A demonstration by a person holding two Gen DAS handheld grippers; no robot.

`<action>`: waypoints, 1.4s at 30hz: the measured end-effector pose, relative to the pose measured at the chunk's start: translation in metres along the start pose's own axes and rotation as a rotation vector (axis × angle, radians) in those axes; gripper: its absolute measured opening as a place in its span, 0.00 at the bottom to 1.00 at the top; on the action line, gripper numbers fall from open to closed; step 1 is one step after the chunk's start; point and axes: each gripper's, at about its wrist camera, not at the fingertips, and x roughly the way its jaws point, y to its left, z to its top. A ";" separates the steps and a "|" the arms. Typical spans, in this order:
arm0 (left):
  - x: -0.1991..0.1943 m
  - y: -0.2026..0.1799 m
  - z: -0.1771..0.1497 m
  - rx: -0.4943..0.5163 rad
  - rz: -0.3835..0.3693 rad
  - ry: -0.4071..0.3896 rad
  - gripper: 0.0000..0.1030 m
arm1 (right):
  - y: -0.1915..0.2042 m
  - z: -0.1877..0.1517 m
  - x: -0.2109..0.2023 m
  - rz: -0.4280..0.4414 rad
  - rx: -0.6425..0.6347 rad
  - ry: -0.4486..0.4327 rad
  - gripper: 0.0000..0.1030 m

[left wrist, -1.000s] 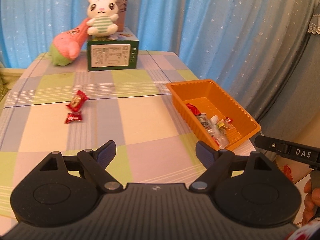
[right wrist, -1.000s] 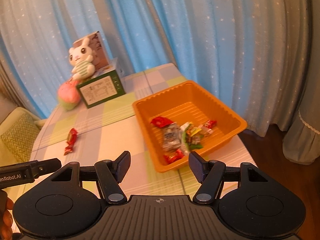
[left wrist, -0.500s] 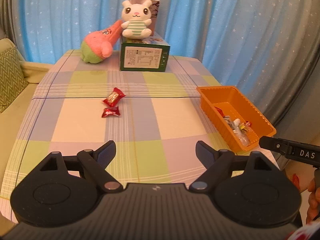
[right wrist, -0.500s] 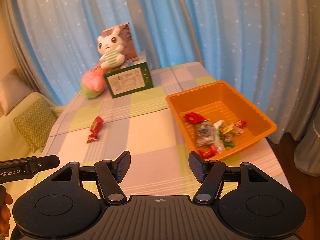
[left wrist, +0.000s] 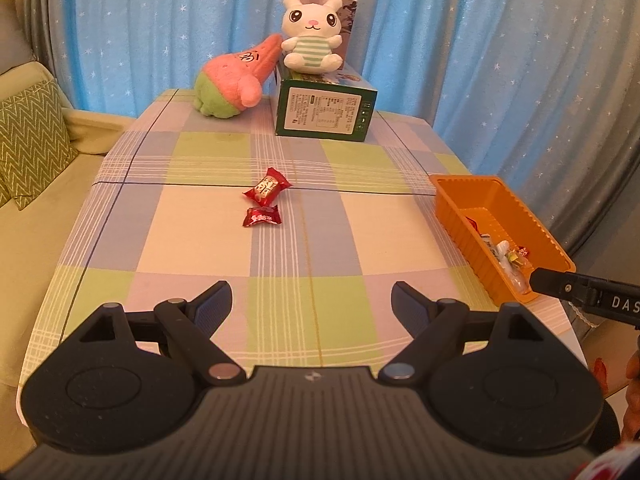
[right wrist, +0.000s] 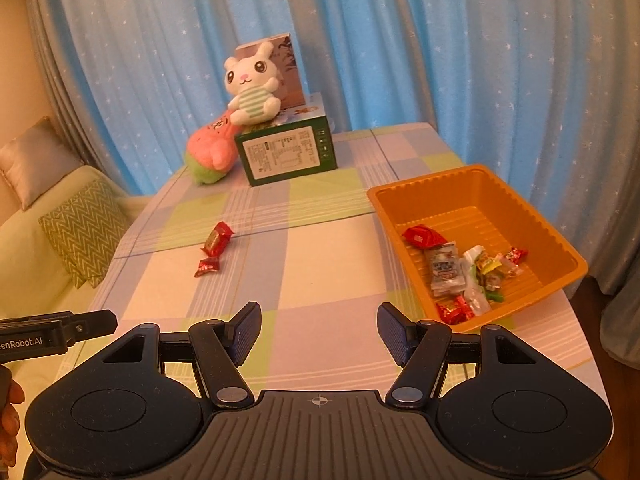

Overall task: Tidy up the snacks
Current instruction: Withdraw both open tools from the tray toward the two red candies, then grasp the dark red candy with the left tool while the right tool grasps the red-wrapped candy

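Two red-wrapped candies lie on the checked tablecloth: a larger one (left wrist: 267, 191) (right wrist: 217, 238) and a smaller one (left wrist: 262, 216) (right wrist: 207, 267) just in front of it. An orange tray (left wrist: 536, 232) (right wrist: 552, 236) at the table's right edge holds several wrapped snacks (right wrist: 464, 272). My left gripper (left wrist: 311, 300) is open and empty above the near table edge, facing the two candies. My right gripper (right wrist: 319, 328) is open and empty above the near edge, left of the tray.
At the back stand a green box (left wrist: 325, 113) with a white rabbit plush (left wrist: 312, 40) on top and a pink-green plush (left wrist: 232, 80) beside it. A sofa with a zigzag cushion (left wrist: 28, 140) is left of the table. Blue curtains hang behind.
Both grippers have swung left and pulled back: the tray has slid toward the right of each view and the two red candies have come toward the centre. Both stay open.
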 end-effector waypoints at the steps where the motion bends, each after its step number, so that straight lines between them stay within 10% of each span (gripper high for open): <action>1: 0.001 0.002 0.000 -0.002 0.000 0.001 0.83 | 0.001 0.000 0.002 0.001 -0.003 0.001 0.63; 24: 0.088 0.053 0.032 0.128 -0.038 0.052 0.82 | 0.033 0.014 0.104 0.037 -0.096 0.064 0.62; 42: 0.209 0.073 0.060 0.384 -0.087 0.121 0.57 | 0.047 0.026 0.220 0.080 -0.120 0.131 0.62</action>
